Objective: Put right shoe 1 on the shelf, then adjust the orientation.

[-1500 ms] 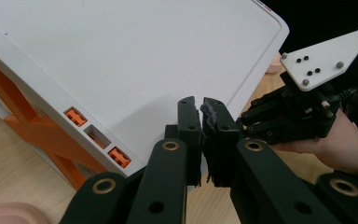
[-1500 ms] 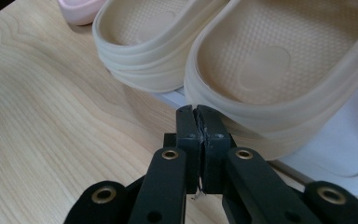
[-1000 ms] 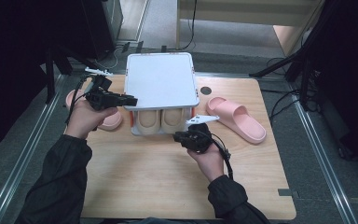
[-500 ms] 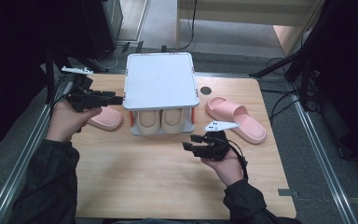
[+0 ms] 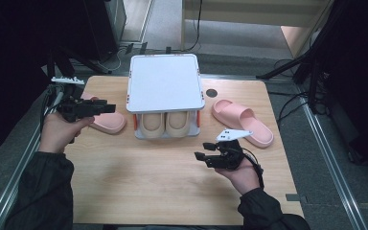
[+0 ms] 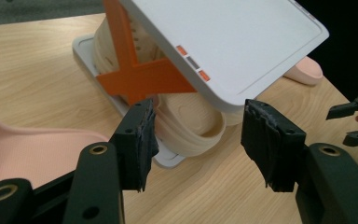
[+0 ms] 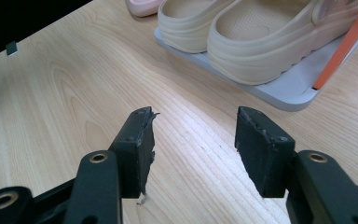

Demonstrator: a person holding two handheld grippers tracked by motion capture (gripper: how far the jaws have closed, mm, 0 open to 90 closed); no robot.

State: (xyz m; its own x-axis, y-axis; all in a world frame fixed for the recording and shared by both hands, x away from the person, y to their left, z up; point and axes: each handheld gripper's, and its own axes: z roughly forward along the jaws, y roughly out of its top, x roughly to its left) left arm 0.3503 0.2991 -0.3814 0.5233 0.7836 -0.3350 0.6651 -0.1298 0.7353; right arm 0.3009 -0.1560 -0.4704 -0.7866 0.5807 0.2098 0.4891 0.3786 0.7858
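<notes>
A white two-level shoe rack [image 5: 165, 84] with orange side braces stands mid-table, with a pair of beige clogs [image 5: 165, 123] on its lower shelf. One pink slipper [image 5: 106, 122] lies left of the rack and another pink slipper [image 5: 242, 120] lies to its right. My left gripper [image 5: 111, 108] hovers over the left slipper and points at the rack [image 6: 242, 42]. Its jaws have just been opening and hold nothing. My right gripper [image 5: 202, 159] sits in front of the rack, pointing left, above bare wood [image 7: 74, 93]. Its jaws have also just been opening, with nothing between them.
The wooden table [image 5: 148, 191] has free room along its front half. A small black round hole [image 5: 212, 92] sits right of the rack. Dark equipment and cables stand beyond the table's left and right edges.
Both grippers drew back from the rack, the left one to the left and the right one to the right and front. Both pairs of jaws opened wide.
</notes>
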